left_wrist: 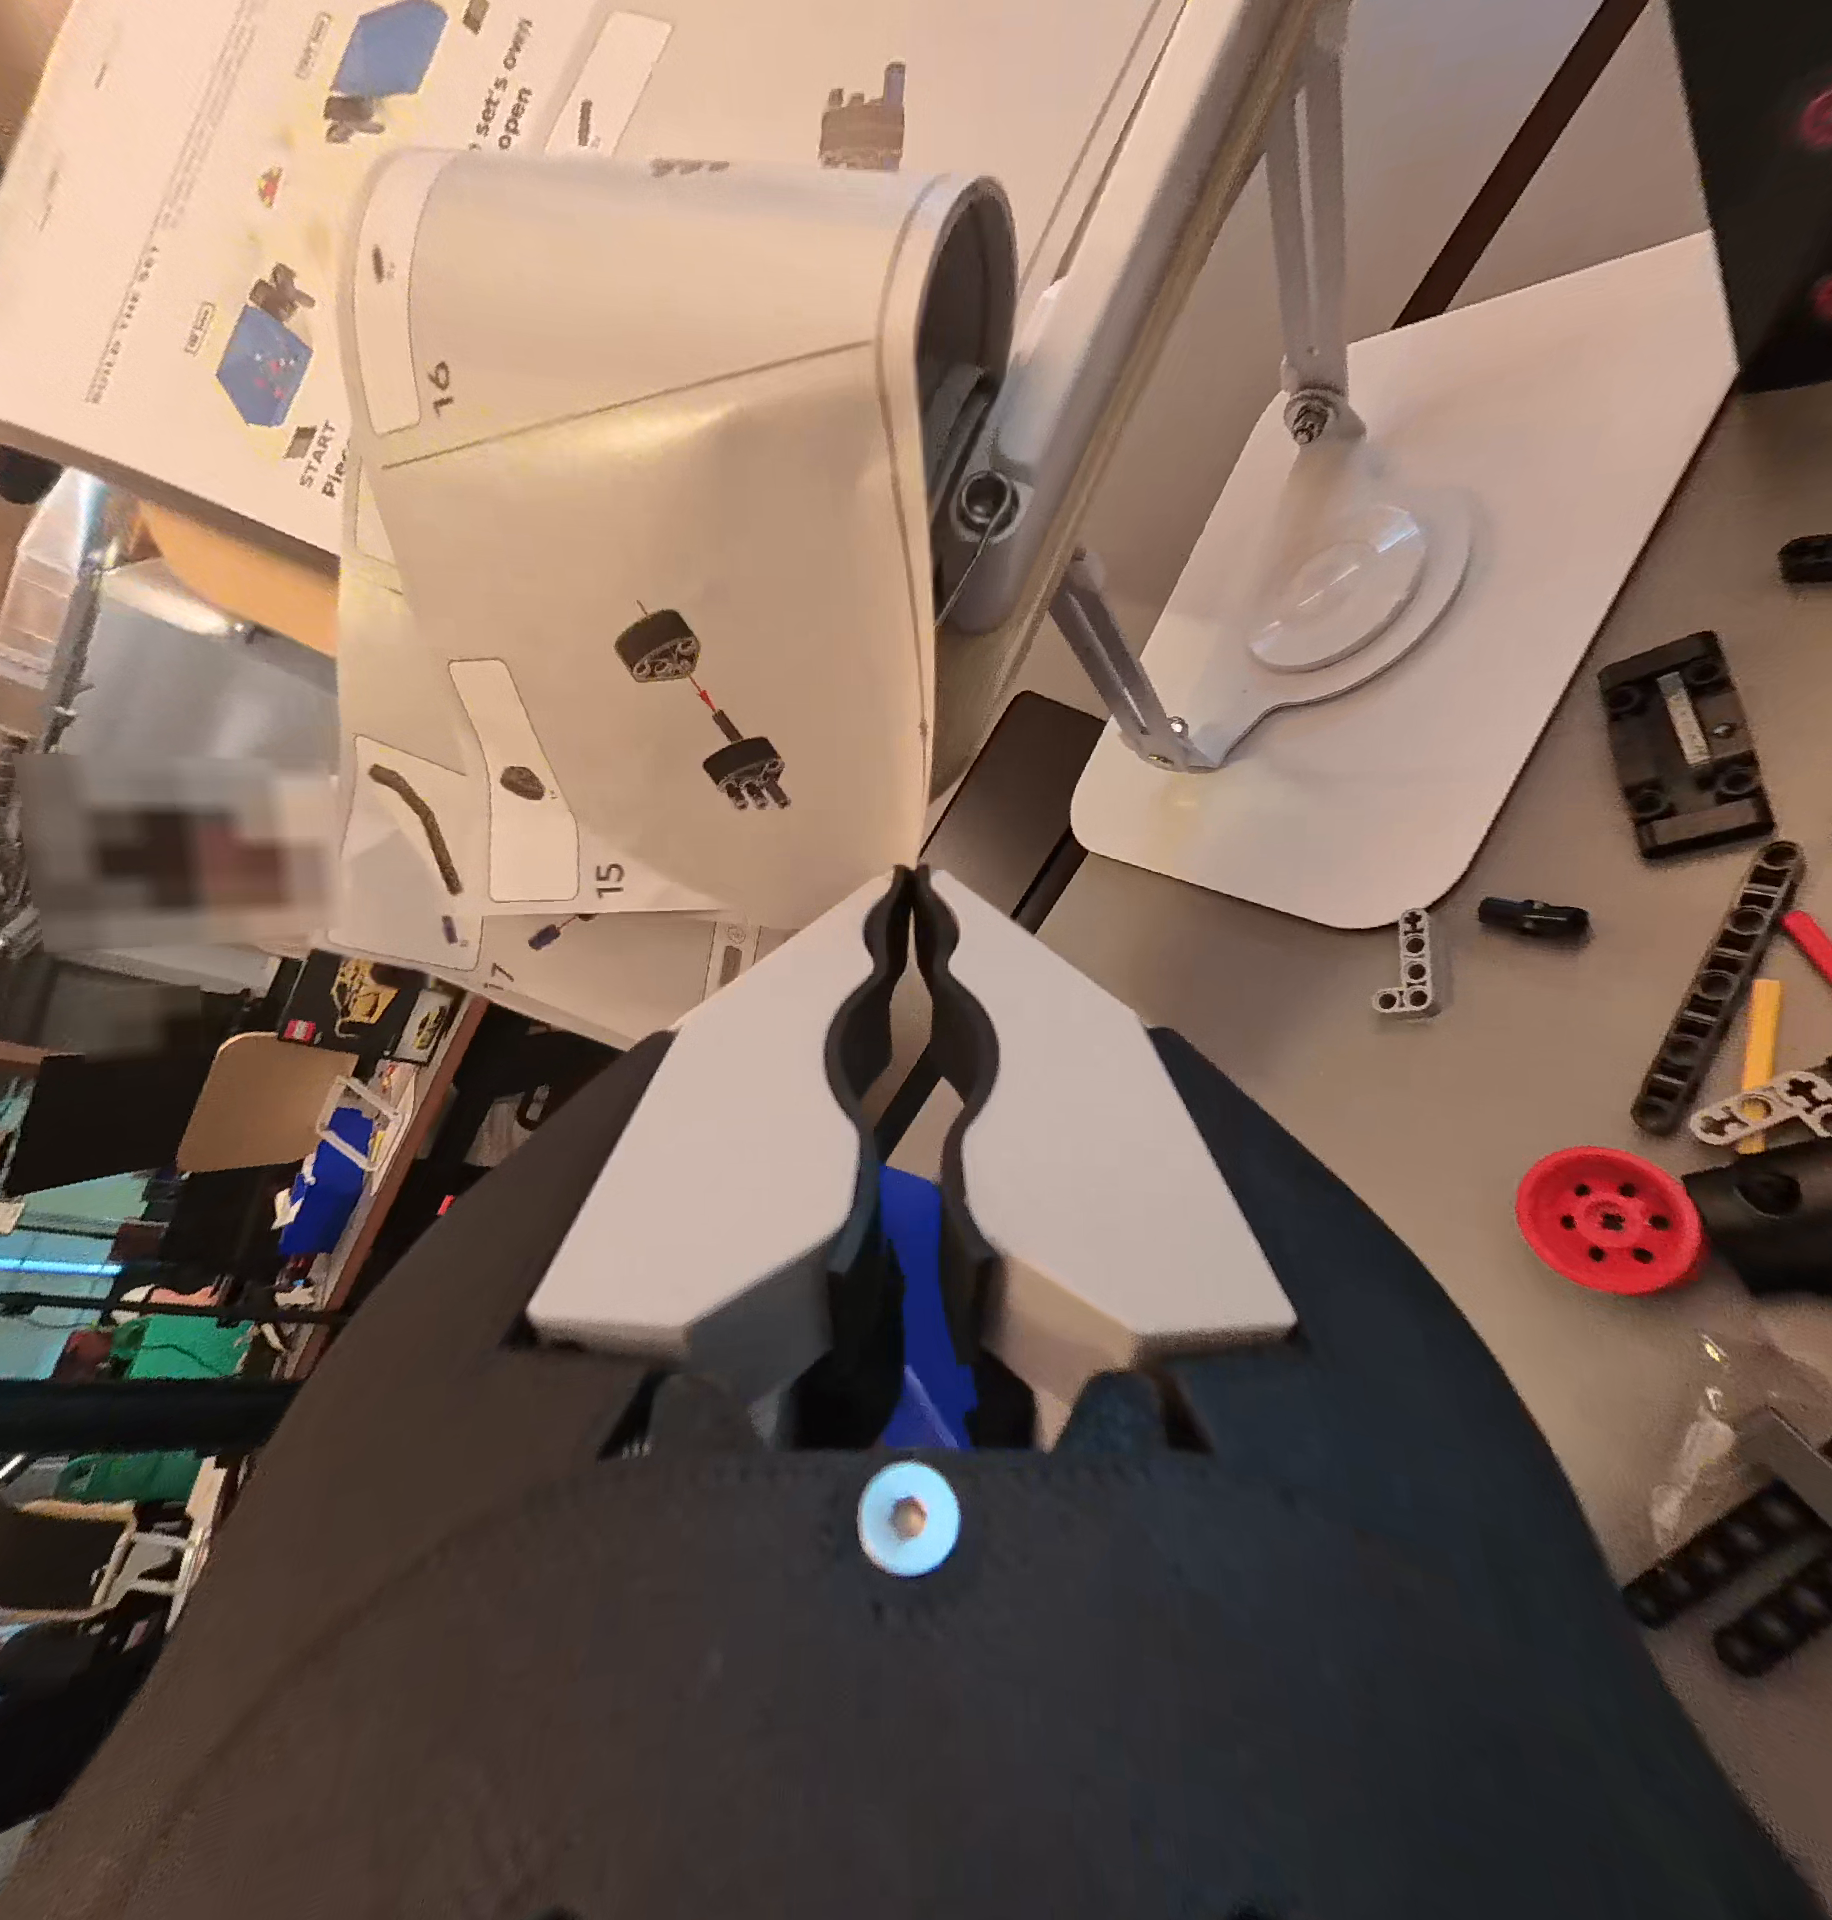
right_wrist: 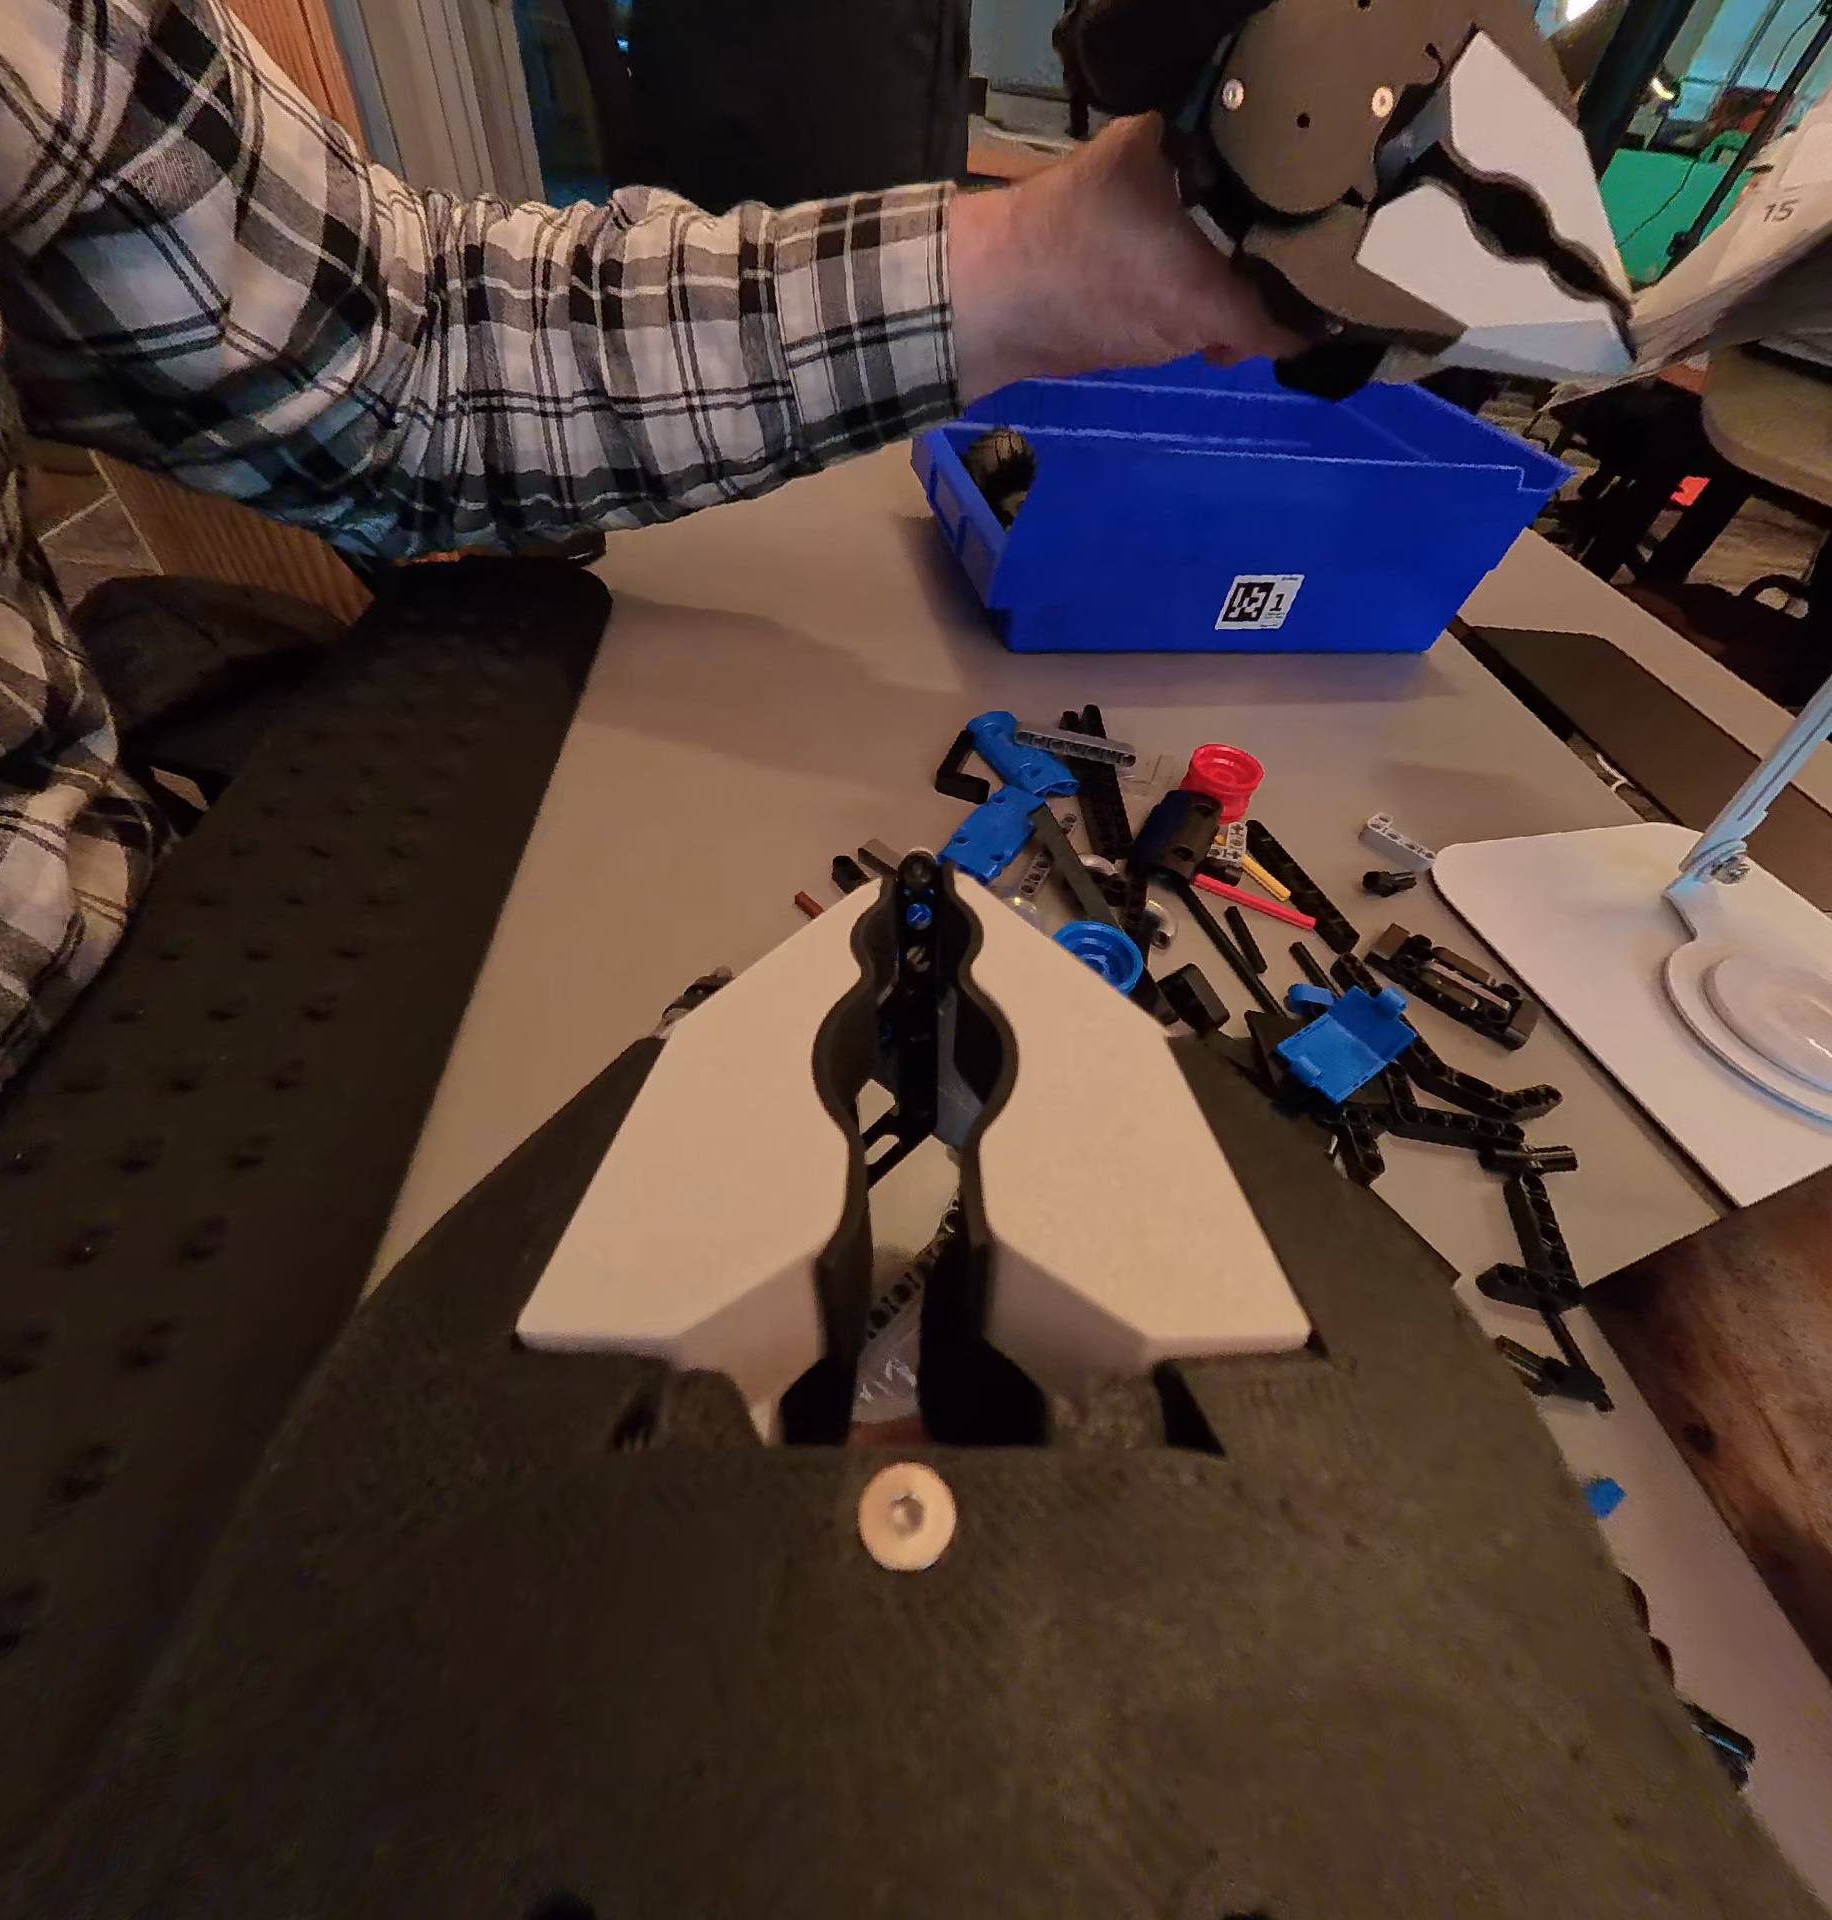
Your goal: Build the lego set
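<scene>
My left gripper (left_wrist: pixel 910 883) is shut on the edge of a curled page of the instruction booklet (left_wrist: pixel 631 520) and holds it up off the stack. The same gripper shows at the top right of the right wrist view (right_wrist: pixel 1608 301), pinching the page above the blue bin. My right gripper (right_wrist: pixel 917 894) is shut on a black beam assembly with blue pins (right_wrist: pixel 917 966), held above the table. A pile of loose black, blue, grey and red parts (right_wrist: pixel 1203 914) lies just beyond it, including a red wheel (right_wrist: pixel 1221 777) that also shows in the left wrist view (left_wrist: pixel 1608 1221).
A blue bin (right_wrist: pixel 1255 520) with a black tyre (right_wrist: pixel 1000 462) inside stands at the back. A white stand base (right_wrist: pixel 1577 935) with a metal arm (left_wrist: pixel 1130 343) sits to the right. A black foam mat (right_wrist: pixel 268 935) lies on the left. A person's plaid sleeve (right_wrist: pixel 476 343) crosses above it. There is about 30 cm between the tips of the two grippers. My left gripper is the nearer one to the red wheel (right_wrist: pixel 1221 777): about 15 cm, against 25 cm. It turns up in the left wrist view (left_wrist: pixel 1640 1216) as well.
</scene>
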The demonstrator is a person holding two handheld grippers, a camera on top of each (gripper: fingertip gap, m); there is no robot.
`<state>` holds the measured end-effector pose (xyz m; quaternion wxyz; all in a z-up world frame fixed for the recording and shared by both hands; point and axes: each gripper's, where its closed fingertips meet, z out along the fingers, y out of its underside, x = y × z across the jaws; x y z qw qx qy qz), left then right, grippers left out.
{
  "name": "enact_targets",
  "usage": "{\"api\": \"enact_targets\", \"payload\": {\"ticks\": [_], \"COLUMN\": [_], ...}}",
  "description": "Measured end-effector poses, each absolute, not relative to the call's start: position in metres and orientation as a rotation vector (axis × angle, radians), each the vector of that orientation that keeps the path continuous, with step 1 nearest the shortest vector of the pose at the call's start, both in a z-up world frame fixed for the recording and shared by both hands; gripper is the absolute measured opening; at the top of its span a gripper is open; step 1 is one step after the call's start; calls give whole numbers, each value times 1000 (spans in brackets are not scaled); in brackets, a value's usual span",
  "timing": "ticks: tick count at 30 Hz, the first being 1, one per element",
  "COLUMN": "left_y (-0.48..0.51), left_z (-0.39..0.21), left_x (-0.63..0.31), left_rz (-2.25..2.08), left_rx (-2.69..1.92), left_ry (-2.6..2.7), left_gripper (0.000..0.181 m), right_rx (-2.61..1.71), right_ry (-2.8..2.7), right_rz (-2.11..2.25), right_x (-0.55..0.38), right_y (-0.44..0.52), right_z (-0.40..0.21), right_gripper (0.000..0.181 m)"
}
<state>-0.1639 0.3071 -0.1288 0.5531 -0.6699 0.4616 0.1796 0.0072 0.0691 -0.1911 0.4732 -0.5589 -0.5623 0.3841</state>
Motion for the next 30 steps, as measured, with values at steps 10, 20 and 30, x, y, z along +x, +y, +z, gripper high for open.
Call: {"api": "enact_targets", "payload": {"ticks": [10,20,30], "left_y": [299,297,297], "left_z": [-98,-82,-74], "left_x": [-173,-172,-177], "left_rz": [450,484,560], "left_rx": [-1551,-1491,-1430], "left_ry": [1113,1130,1129], "left_gripper": [0,0,0], "right_rx": [-1484,-1570,-1288], "right_ry": [-1486,-1624,-1279], "right_rz": [965,873,285], "right_x": [-5,-17,-61], "right_y": [58,48,200], "right_z": [-220,-227,-86], "right_gripper": [5,33,42]}}
